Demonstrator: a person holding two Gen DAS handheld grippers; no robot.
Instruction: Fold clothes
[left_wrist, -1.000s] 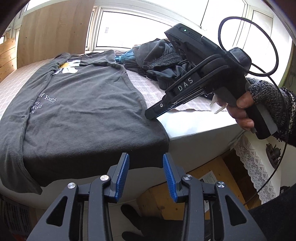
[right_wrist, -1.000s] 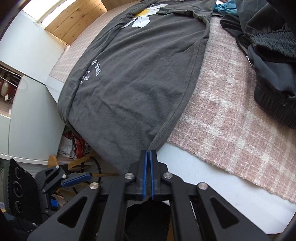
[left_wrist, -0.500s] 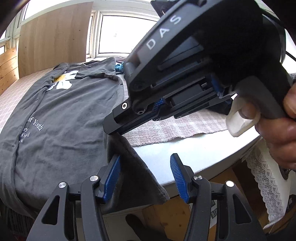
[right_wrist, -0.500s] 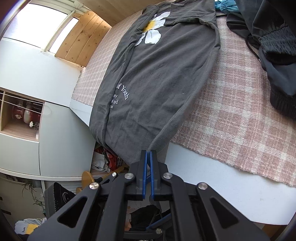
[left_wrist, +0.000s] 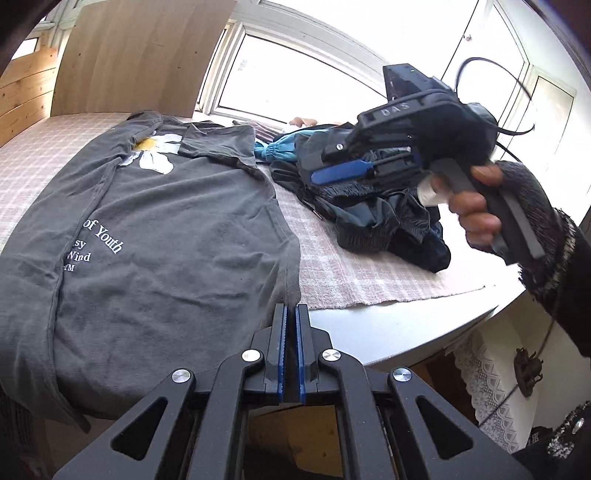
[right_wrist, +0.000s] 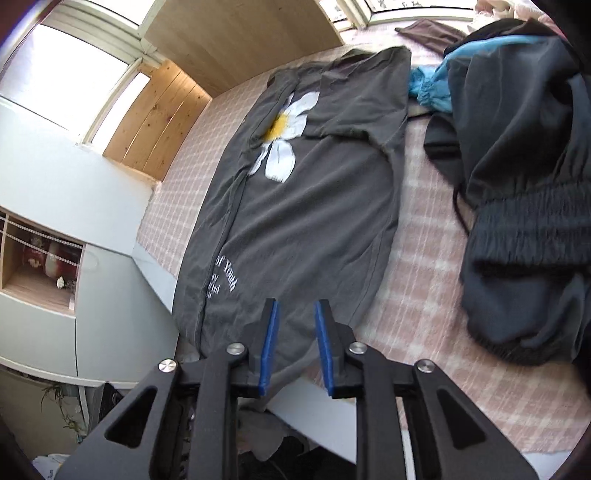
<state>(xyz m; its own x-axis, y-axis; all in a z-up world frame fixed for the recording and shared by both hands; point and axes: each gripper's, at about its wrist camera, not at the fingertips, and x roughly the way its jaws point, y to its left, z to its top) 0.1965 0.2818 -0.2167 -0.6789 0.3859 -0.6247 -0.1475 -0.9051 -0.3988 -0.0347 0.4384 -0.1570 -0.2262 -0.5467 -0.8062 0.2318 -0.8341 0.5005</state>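
The left gripper (left_wrist: 290, 314) has its blue-padded jaws drawn nearly together on the lower right corner of the grey T-shirt (left_wrist: 166, 240), where hem and side seam meet at the near edge of the table (left_wrist: 388, 332); the cloth seems to run in between the pads, though the very tip of the pinch is hard to make out. The right gripper (right_wrist: 295, 310) has its jaws spread apart with nothing between them, hovering above the shirt's hem; in the left wrist view it is raised over the right side of the table, gripped by a hand (left_wrist: 476, 206) in a dark knitted sleeve. The T-shirt lies flat and lengthwise on a pink checked cloth (left_wrist: 351, 266), its left side folded inward along a long crease, the white daisy print (right_wrist: 284, 147) near the far end and white lettering (left_wrist: 99, 236) lower down. Its hem hangs a little over the table edge. Just beside the shirt on the right sits a heap of dark clothes (right_wrist: 528, 221), with a bit of light blue fabric (right_wrist: 430, 88) at its far end. Windows (left_wrist: 295, 81) run behind the table.
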